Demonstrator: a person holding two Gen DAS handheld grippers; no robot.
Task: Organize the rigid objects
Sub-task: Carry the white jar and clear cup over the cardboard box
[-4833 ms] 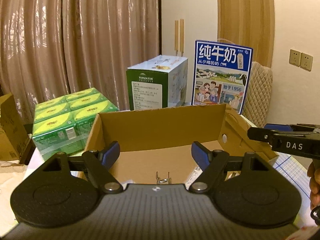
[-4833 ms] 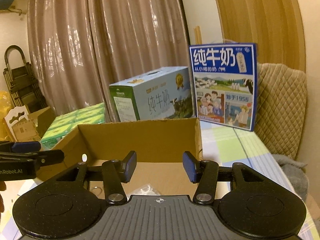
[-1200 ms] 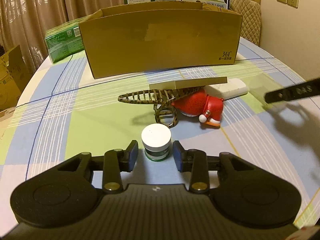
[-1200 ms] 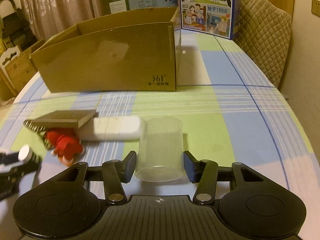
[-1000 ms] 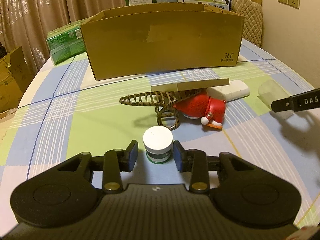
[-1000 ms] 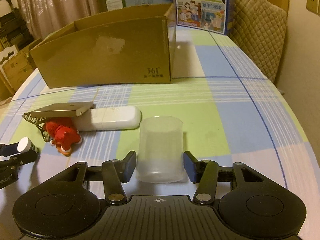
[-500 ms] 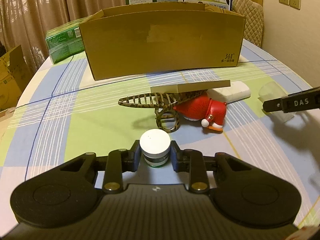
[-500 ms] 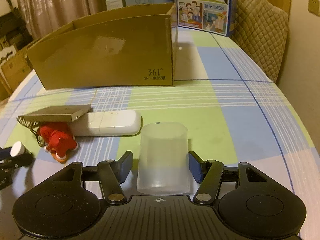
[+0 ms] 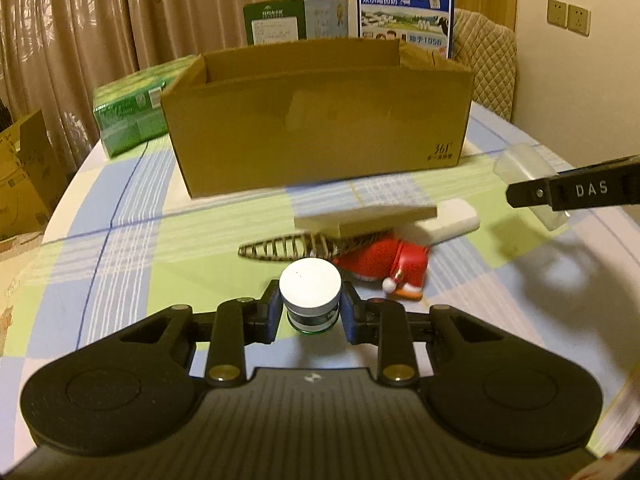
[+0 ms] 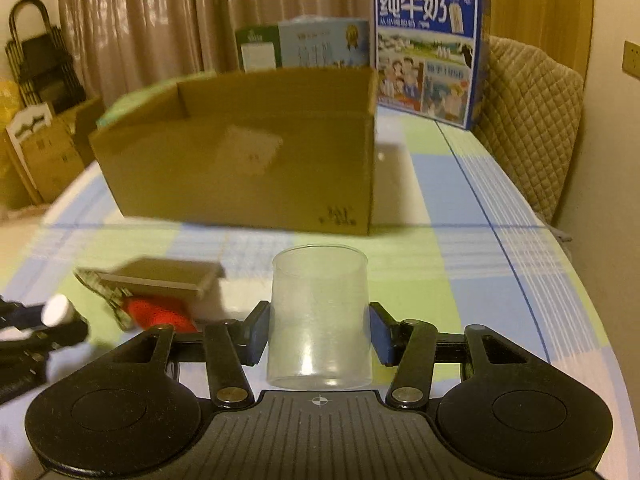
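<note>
jar [image 9: 311, 295] with a white lid and green base sits clamped between the blue pads of the left claw [image 9: 310, 312], which is closed on its sides just above the checked tabletop [image 9: 120, 248]. clear plastic cup [image 10: 319, 320], upright, is gripped the same way by the right claw [image 10: 318, 334], its pads pressed against both walls. past the jar lies a cluster: a red toy figure [image 9: 384, 262] on its side, a brown striped hair clip [image 9: 288, 246] touching it, a flat tan board [image 9: 366, 216] resting tilted on top of both, and a white oblong case [image 9: 452, 220] just beside the toy. open cardboard box [image 9: 316, 120] stands farther back on the tabletop, with a green carton pack [image 9: 128, 118] at its left and a blue milk carton [image 9: 404, 12] behind it.
</note>
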